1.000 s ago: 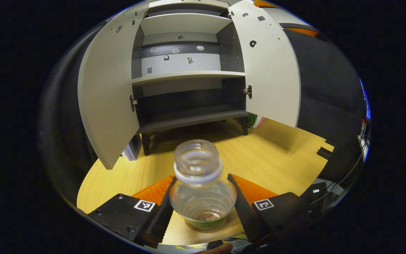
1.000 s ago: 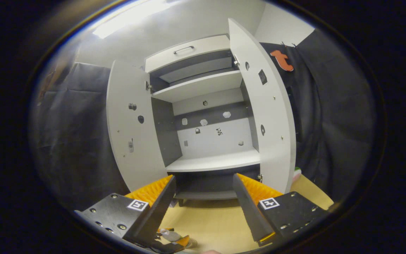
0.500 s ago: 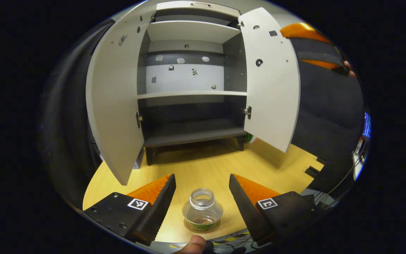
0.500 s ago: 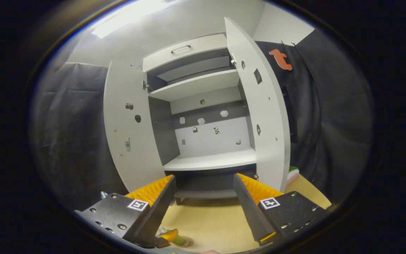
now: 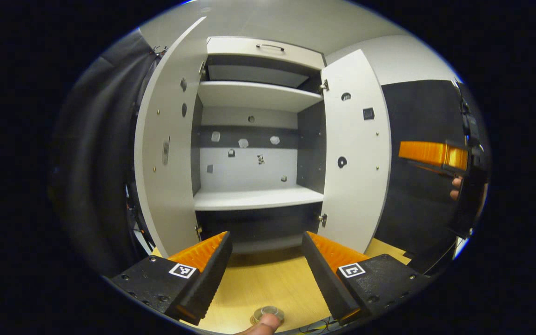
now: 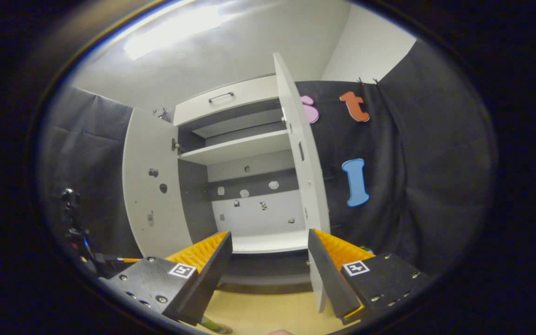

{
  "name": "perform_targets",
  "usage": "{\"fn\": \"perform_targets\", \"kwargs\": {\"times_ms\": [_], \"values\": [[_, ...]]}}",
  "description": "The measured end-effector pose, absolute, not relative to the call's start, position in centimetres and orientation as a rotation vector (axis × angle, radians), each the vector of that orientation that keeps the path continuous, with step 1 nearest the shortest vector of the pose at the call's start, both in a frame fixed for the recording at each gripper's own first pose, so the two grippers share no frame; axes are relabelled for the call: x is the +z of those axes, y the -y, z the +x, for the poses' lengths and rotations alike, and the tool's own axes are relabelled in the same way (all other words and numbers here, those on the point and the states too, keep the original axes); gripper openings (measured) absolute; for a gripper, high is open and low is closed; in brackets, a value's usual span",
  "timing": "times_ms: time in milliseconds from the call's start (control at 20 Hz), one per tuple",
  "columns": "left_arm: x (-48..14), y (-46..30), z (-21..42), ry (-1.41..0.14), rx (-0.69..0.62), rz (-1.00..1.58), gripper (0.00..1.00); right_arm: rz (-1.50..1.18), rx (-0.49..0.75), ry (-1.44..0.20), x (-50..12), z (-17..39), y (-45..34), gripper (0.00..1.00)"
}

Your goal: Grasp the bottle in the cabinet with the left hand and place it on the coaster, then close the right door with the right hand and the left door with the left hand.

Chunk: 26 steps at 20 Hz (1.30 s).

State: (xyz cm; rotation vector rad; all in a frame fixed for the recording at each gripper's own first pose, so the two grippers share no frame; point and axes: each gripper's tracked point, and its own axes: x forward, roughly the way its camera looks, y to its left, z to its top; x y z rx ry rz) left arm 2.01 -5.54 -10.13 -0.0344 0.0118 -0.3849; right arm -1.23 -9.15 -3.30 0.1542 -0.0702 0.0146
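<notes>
- In the left gripper view we see the left gripper [image 5: 266,260] spread wide, holding nothing, facing the open cabinet [image 5: 256,197].
- The bottle [image 5: 268,312] stands on the table [image 5: 258,284] at the bottom edge, mostly cut off; we cannot make out the coaster.
- The right gripper view shows the right gripper [image 6: 269,258] also spread, empty, near the right door [image 6: 303,158].

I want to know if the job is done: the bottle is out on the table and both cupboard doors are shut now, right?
Not quite. The bottle is out on the table, but both doors are open: the left gripper view shows the left door and the right door swung wide, shelves showing between them.
</notes>
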Motion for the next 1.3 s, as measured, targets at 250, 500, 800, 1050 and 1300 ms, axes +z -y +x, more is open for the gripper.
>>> {"fn": "perform_targets", "kwargs": {"times_ms": [250,500,800,1050,1300], "values": [[-4.4,4.8,2.8,0.065,-0.376,-0.04,0.95,0.107,-0.105,0.114,-1.1,-0.7,17.9,0.99],[-1.9,3.1,3.8,0.114,-0.334,-0.012,0.95,0.095,-0.221,0.104,0.2,1.5,25.7,0.99],[-2.6,-1.3,4.5,0.104,-0.257,0.018,0.96,-0.022,-0.229,0.04,-0.1,7.1,30.4,0.97],[-3.7,-5.9,3.7,0.068,-0.187,0.018,0.96,0.003,-0.143,-0.016,-1.9,11.4,25.8,0.98],[-2.8,-9.4,1.8,0.081,-0.134,0.01,0.96,-0.07,-0.113,-0.019,-1.8,11.6,20.7,0.68]]}}
